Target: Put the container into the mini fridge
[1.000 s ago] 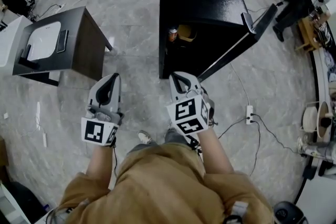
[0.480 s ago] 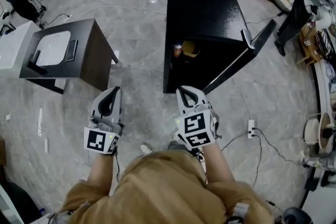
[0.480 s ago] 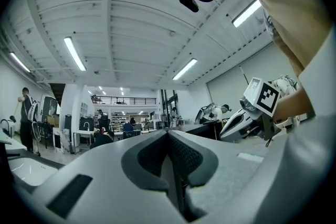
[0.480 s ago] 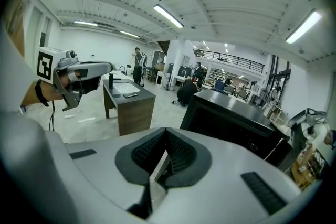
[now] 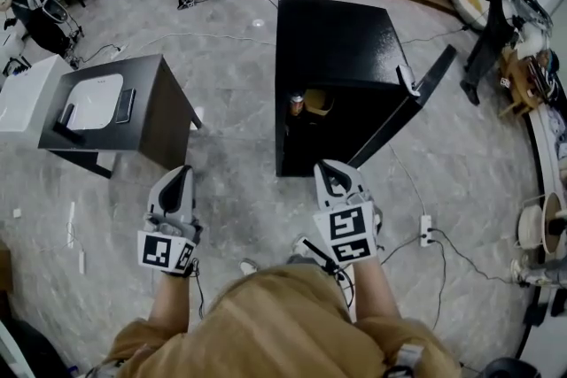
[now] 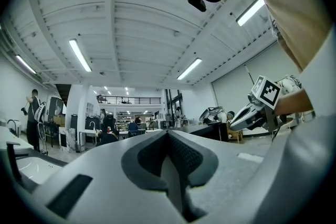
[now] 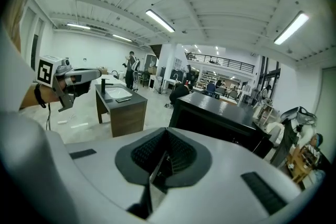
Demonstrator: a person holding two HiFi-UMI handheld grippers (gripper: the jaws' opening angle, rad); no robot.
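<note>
Container [image 5: 317, 102]: yellowish, inside the fridge [image 5: 337, 40] at the front of the top shelf. Shape too small to tell.

Can [image 5: 296, 104]: upright on the same shelf, just left of the container.

Fridge: black, low, standing on the floor [image 5: 239, 190]. The interior below the shelf is dark and its contents cannot be made out.

Door [image 5: 416, 93]: swung wide open to the right, pale handle at its upper edge.

Right gripper [image 5: 332, 175]: held low in front of the fridge's open mouth and well short of it. Jaws pressed together, nothing between the pads. Pointed toward the fridge.

Left gripper [image 5: 180, 174]: held beside the right one, apart from it, over bare floor. Jaws likewise closed, pads meeting, empty.

Table [image 5: 151, 102]: dark, left of the fridge and well apart from it. A white sink [image 5: 93, 100] is set in its top, with a dark slab [image 5: 124, 104] lying just to the sink's right.

Power strip [image 5: 425, 230]: white, on the floor right of the right gripper, with a cable running off to the right.

Floor: grey marbled tile.
</note>
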